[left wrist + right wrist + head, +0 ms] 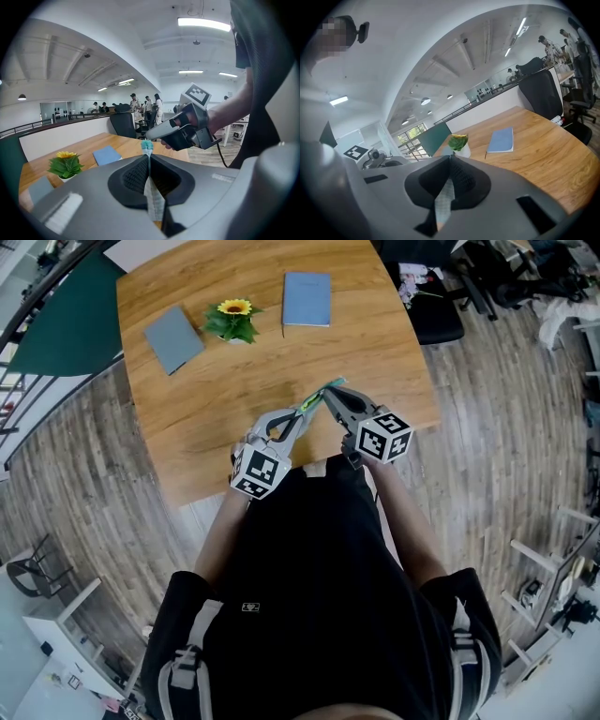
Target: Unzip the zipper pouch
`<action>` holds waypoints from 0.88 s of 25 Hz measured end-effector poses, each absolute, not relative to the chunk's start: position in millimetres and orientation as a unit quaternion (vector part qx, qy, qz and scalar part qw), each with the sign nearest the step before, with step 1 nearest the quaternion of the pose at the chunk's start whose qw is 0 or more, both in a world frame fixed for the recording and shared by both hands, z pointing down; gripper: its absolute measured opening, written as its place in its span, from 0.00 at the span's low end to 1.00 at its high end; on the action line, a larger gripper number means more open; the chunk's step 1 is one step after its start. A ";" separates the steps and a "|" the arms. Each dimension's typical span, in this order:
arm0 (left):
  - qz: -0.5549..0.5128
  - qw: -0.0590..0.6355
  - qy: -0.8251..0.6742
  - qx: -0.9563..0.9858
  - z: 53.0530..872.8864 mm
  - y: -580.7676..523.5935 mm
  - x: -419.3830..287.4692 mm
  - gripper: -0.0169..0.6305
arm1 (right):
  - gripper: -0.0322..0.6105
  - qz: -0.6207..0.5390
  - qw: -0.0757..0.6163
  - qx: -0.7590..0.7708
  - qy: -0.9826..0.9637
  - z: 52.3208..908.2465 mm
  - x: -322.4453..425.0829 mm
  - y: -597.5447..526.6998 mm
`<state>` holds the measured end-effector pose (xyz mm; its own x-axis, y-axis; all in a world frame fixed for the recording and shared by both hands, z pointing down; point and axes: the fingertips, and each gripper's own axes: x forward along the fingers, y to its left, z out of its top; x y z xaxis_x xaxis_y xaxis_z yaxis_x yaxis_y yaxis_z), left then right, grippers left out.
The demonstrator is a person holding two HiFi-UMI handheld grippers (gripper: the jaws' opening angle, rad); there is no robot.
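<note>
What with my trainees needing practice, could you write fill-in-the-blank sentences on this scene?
1. The left tool and the right tool are both ____ on the zipper pouch.
2. The pouch is held ____ the table, not resting on it.
3. The potted sunflower has ____ petals.
Missing words: shut; above; yellow.

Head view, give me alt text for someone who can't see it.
A person in black grips a green zipper pouch with the left claw and right claw, both shut, over a wooden table. A potted sunflower and two notebooks sit farther back.
</note>
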<state>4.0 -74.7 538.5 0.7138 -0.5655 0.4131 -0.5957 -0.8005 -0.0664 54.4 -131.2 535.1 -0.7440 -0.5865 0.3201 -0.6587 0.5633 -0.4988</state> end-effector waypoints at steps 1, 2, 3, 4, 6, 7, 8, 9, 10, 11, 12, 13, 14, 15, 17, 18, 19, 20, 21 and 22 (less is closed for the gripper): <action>0.212 0.035 -0.314 0.925 538.4 -74.9 3.4 0.03 | 0.06 0.305 0.061 0.352 -0.883 535.4 54.4 -131.7; 0.213 0.035 -0.313 0.925 538.6 -75.2 3.0 0.03 | 0.06 0.303 0.063 0.352 -0.883 535.8 54.1 -132.1; 0.214 0.035 -0.313 0.925 538.9 -75.3 3.0 0.03 | 0.06 0.302 0.065 0.352 -0.884 536.4 53.7 -132.3; 0.215 0.034 -0.312 0.925 538.9 -75.2 3.0 0.03 | 0.06 0.300 0.068 0.351 -0.884 536.9 53.1 -132.3; 0.215 0.032 -0.312 0.925 538.0 -74.6 3.3 0.03 | 0.06 0.293 0.076 0.351 -0.886 538.2 52.0 -132.2; 0.215 0.031 -0.311 0.925 537.3 -74.3 3.4 0.03 | 0.06 0.289 0.083 0.351 -0.887 539.2 51.8 -132.4; 0.215 0.030 -0.311 0.925 536.8 -74.0 3.3 0.03 | 0.06 0.285 0.088 0.352 -0.887 540.2 51.9 -132.8; 0.215 0.030 -0.310 0.926 536.6 -73.7 3.1 0.03 | 0.06 0.282 0.092 0.352 -0.888 541.0 52.3 -133.1; 0.215 0.030 -0.310 0.926 536.7 -73.4 2.6 0.03 | 0.06 0.280 0.094 0.352 -0.888 541.5 52.8 -133.5; 0.215 0.030 -0.310 0.925 536.6 -73.2 1.9 0.03 | 0.06 0.279 0.096 0.352 -0.888 541.7 53.2 -133.8; 0.215 0.030 -0.311 0.925 536.5 -73.0 1.3 0.03 | 0.06 0.277 0.097 0.352 -0.889 541.7 53.6 -134.1; 0.215 0.030 -0.311 0.925 536.1 -73.0 0.9 0.03 | 0.06 0.275 0.099 0.353 -0.889 541.8 53.9 -134.4; 0.215 0.030 -0.311 0.925 535.5 -73.1 0.7 0.03 | 0.06 0.274 0.100 0.353 -0.889 541.8 54.3 -134.9; 0.215 0.029 -0.311 0.925 534.8 -73.4 0.7 0.03 | 0.06 0.273 0.102 0.354 -0.889 542.0 54.8 -135.4; 0.216 0.028 -0.310 0.925 534.1 -73.7 0.8 0.03 | 0.06 0.271 0.106 0.355 -0.889 543.1 56.0 -136.1; 0.217 0.027 -0.310 0.925 533.9 -73.6 0.7 0.03 | 0.06 0.270 0.107 0.355 -0.889 543.6 56.5 -136.3; 0.217 0.027 -0.310 0.925 533.7 -73.3 0.5 0.03 | 0.06 0.269 0.108 0.356 -0.889 544.2 57.0 -136.4; 0.217 0.026 -0.310 0.925 533.8 -73.1 0.2 0.03 | 0.06 0.268 0.109 0.356 -0.889 544.7 57.2 -136.5; 0.218 0.025 -0.310 0.925 533.9 -73.1 -0.1 0.03 | 0.06 0.267 0.111 0.356 -0.889 545.4 57.2 -136.5; 0.218 0.023 -0.310 0.925 534.1 -73.0 -0.1 0.03 | 0.06 0.266 0.113 0.355 -0.889 546.2 57.2 -136.4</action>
<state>-0.1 -73.0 534.1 0.7119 -0.5641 0.4182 -0.5845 -0.8061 -0.0923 57.2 -136.4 546.2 -0.7223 -0.5715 0.3895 -0.6915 0.6056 -0.3937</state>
